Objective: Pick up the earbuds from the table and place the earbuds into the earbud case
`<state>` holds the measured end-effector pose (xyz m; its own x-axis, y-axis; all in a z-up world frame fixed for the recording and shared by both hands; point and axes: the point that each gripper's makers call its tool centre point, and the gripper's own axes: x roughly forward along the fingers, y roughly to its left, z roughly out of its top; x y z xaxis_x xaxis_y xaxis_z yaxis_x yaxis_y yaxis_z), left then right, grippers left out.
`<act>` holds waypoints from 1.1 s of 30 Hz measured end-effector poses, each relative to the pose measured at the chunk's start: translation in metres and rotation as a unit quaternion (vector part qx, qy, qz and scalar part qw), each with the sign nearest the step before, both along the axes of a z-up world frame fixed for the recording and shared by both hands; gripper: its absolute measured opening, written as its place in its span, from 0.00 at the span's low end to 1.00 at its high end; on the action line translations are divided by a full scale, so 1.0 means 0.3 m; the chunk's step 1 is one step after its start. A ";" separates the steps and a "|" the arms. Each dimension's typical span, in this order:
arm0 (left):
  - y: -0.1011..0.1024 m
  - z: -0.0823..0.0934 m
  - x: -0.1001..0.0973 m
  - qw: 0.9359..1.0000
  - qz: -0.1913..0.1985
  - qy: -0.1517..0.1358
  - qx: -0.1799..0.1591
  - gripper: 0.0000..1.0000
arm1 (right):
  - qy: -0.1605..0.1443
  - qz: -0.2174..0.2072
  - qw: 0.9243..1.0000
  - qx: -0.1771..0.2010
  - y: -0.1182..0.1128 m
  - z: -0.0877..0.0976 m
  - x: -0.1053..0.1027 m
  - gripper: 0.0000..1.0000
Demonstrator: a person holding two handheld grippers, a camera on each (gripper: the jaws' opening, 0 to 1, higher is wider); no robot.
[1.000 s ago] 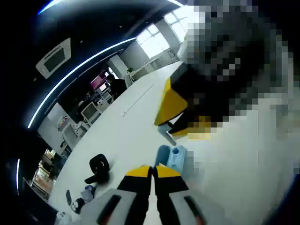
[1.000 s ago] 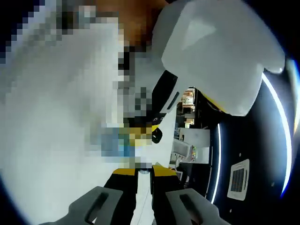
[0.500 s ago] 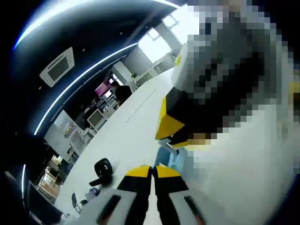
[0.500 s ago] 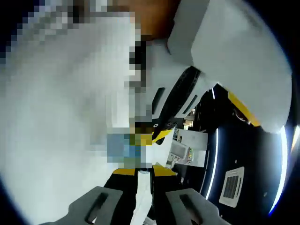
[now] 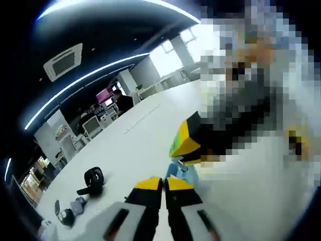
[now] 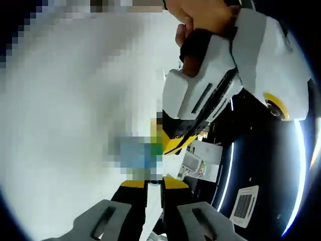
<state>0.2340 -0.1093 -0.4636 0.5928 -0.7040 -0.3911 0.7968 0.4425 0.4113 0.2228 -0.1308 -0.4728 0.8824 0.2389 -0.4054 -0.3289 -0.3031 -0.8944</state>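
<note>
I see my left gripper [image 5: 164, 182] with its fingers pressed together, nothing visible between them. Just past the tips, at about one o'clock in the left gripper view, sits the pale blue earbud case [image 5: 183, 173] on the white bench [image 5: 135, 145], with the right gripper [image 5: 188, 143] hovering over it. In the right gripper view its own fingers [image 6: 134, 187] stand nearly closed (whether an earbud is pinched, I cannot tell). I judge the case light, smooth and slippery; hold it by its sides.
</note>
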 end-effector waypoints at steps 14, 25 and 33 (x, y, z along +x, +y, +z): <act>-0.002 0.009 -0.025 0.992 -0.031 0.089 -0.088 0.08 | -0.033 0.015 0.999 -0.010 -0.012 -0.004 -0.038 0.09; -0.020 -0.060 -0.090 0.960 -0.100 0.213 -0.151 0.34 | -0.036 0.025 0.999 -0.014 0.006 0.009 -0.042 0.09; -0.033 -0.127 -0.093 0.969 -0.104 0.188 -0.124 0.38 | -0.005 0.015 1.000 -0.025 0.015 -0.048 -0.025 0.09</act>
<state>0.2061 -0.1192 -0.5018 0.2773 -0.8926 -0.3554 0.9520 0.3052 -0.0238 0.2152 -0.1264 -0.4871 0.8797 0.2441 -0.4081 -0.3096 -0.3574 -0.8812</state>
